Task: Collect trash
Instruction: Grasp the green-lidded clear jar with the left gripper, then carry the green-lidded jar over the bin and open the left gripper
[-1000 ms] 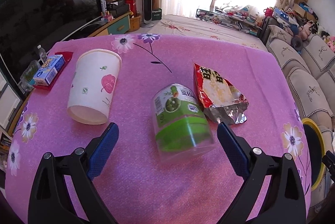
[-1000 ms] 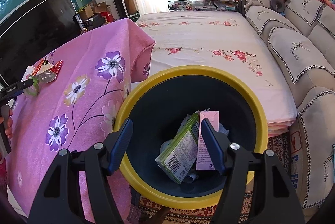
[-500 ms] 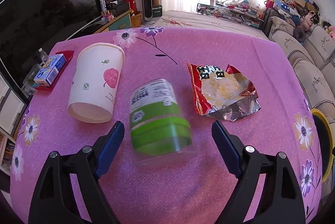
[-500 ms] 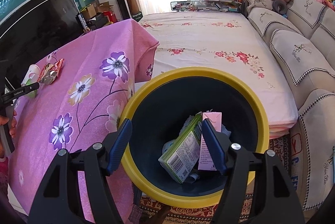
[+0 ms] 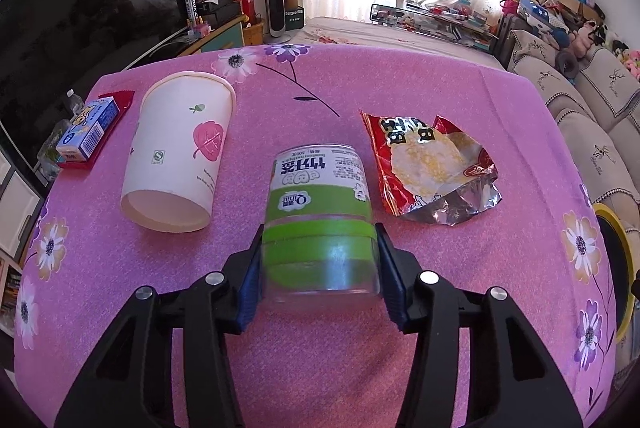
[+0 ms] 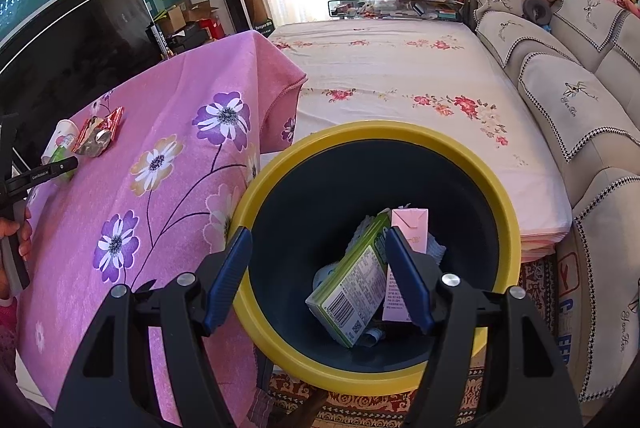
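Observation:
A green-and-white plastic jar (image 5: 318, 211) lies on its side on the pink table. My left gripper (image 5: 318, 276) is shut on the jar's near end, one blue pad on each side. A white paper cup (image 5: 178, 155) lies on its side to the left. A torn red snack bag (image 5: 428, 167) lies to the right. My right gripper (image 6: 318, 280) is open and empty above a yellow-rimmed dark bin (image 6: 376, 135), which holds a green box (image 6: 352, 292) and a pink carton (image 6: 408, 240).
A small blue box (image 5: 88, 133) on a red packet sits at the table's left edge. The bin's rim shows beyond the table's right edge in the left wrist view (image 5: 624, 268). A flowered bed (image 6: 400, 67) and a sofa (image 6: 580, 99) stand past the bin.
My left gripper moved forward over the jar and closed its jaws on it. The right gripper stayed open above the bin with only slight drift.

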### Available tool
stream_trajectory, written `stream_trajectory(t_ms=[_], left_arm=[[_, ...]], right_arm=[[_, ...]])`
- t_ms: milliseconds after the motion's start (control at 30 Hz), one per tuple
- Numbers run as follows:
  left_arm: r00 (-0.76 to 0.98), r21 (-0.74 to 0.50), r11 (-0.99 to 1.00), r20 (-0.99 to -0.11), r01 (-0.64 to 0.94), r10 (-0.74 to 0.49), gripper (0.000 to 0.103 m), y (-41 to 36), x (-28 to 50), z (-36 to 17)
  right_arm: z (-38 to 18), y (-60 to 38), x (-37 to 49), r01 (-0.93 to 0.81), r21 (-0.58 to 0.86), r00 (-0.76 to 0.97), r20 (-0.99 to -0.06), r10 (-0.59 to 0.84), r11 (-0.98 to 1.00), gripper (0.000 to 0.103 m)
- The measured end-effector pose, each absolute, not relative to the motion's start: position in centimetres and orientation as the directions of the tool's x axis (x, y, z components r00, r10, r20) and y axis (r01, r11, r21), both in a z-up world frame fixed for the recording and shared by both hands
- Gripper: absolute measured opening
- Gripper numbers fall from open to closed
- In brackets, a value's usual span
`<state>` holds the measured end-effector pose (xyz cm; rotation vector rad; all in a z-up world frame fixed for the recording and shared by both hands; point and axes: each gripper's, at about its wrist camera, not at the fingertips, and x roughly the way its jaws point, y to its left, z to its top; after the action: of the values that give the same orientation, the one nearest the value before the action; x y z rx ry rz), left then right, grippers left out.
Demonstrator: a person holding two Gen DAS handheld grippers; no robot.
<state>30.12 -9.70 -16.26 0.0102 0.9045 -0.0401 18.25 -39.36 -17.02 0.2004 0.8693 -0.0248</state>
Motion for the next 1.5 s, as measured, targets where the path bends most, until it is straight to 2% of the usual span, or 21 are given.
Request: stream_trajectory(t_ms=[400,800,1133,1500], left_arm=[[0.676,0.011,0.996,-0.735,0.089,-0.052,0.050,-11.1,25.8,-13.5],[0.713,0.012,0.981,-0.688,0.195,-0.134,0.050,-13.9,19.8,-9.1],[0.695,-0.001,0.931,-0.665,0.364,-0.273,0.050,-21.7,17.5,-6.6],[0.595,-0.013,0.818,-0.679,0.576,-0.430,0.050,-35.5,17.1,-6.6]], right_arm=[[-16.7,-38.7,17.8,0.085,0.160,0.650,-0.757,0.067,0.983,0.066],[-15.8,-38.4,17.2,0.081,0.160,0.666,-0.743,0.066,0.984,0.066],[-15.4,-40.6,15.3,0.121,0.157,0.681,-0.732,0.034,0.980,0.066],[-14.7,-46.2,11.4,0.232,0.134,0.694,-0.717,-0.067,0.963,0.066]])
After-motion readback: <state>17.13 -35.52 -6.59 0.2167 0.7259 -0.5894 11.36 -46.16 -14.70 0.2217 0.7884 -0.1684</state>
